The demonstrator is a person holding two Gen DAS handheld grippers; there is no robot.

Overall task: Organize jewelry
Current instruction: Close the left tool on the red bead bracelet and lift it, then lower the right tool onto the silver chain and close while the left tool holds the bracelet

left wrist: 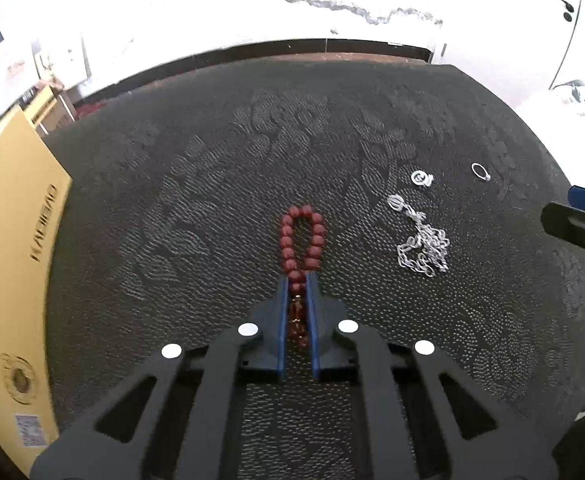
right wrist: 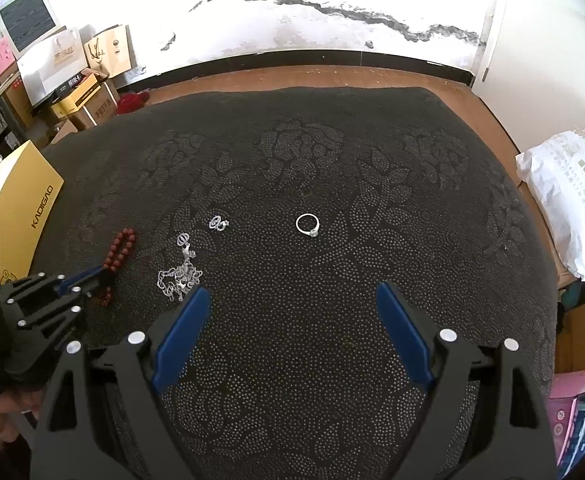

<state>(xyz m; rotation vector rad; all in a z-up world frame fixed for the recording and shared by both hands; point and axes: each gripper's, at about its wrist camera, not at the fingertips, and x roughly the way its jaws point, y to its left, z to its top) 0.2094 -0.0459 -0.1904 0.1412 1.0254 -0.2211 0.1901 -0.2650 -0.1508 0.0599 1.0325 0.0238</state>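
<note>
With the red bead bracelet (left wrist: 302, 240) clenched near one end by the left claw (left wrist: 297, 280), it is best lifted slowly so the loop hanging ahead stays clear.

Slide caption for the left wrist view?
Left gripper shut on red bead bracelet; silver chain lies alongside.

Left gripper (left wrist: 297, 280): matte black plastic linkage arms with triangular cut-outs, round silver pivot caps, small screw holes; slim blue pads line the fingers' inner faces. Right gripper (right wrist: 292, 300): same black frame and silver caps, with longer blue fingers (right wrist: 180, 332) toward 11 and 1 o'clock.
</note>
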